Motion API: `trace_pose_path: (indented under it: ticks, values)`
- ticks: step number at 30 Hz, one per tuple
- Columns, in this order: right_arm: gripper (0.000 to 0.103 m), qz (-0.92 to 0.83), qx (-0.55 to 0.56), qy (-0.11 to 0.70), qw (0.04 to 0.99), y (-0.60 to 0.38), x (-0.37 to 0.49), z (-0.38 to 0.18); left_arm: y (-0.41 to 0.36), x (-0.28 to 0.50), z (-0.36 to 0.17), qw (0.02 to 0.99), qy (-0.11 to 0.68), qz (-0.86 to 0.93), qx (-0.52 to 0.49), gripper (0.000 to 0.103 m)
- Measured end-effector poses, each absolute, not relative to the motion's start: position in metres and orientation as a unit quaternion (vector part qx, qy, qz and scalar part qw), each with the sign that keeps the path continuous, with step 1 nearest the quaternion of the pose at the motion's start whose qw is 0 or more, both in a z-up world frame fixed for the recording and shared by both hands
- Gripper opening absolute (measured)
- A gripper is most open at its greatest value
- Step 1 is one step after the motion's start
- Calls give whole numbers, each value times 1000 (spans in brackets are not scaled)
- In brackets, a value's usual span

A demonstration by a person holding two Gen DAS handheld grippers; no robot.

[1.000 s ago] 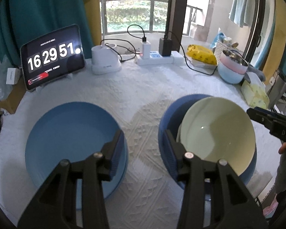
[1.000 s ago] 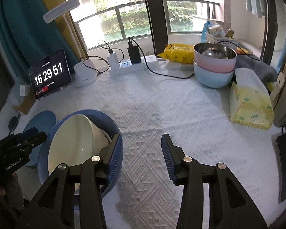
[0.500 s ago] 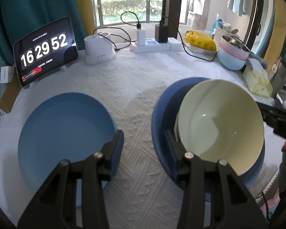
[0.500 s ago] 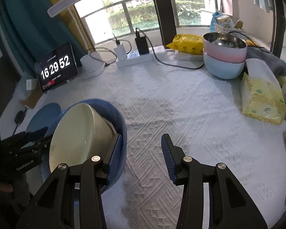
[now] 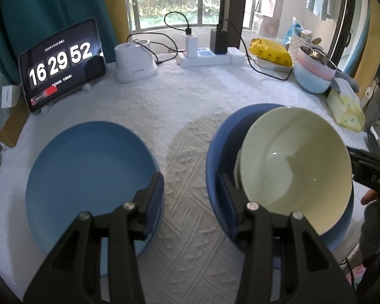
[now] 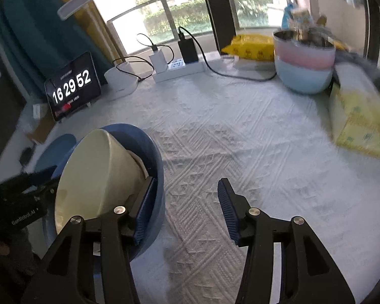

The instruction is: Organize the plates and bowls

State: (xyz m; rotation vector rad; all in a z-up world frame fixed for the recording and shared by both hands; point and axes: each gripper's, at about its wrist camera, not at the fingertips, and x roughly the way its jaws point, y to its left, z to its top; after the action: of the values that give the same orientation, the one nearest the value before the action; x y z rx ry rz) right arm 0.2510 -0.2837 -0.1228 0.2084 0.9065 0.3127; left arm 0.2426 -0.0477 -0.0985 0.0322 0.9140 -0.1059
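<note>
A light blue plate lies flat on the white cloth at the left. To its right a cream bowl leans tilted inside a dark blue bowl. My left gripper is open and empty, low over the cloth between the plate and the bowls. In the right wrist view the cream bowl and dark blue bowl sit at the left. My right gripper is open and empty, its left finger just inside the dark blue bowl's rim.
A clock tablet, white device and power strip line the back. Stacked pink and pale blue bowls, a yellow bag and a tissue pack stand at the right.
Both grippers shifted slightly; the views moved a little closer to the bowls. The jaws stayed open. The bowls and the plate have not moved.
</note>
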Motion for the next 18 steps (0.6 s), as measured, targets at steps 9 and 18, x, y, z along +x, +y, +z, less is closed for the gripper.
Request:
trace_pose_path:
  ticks: [9, 18]
  values:
    - [58, 154, 111, 445, 876, -285, 254, -124, -42, 232, -103, 901, 431, -18, -50, 46]
    - [30, 164, 136, 423, 881, -278, 246, -122, -50, 226, -101, 912, 406, -35, -50, 25]
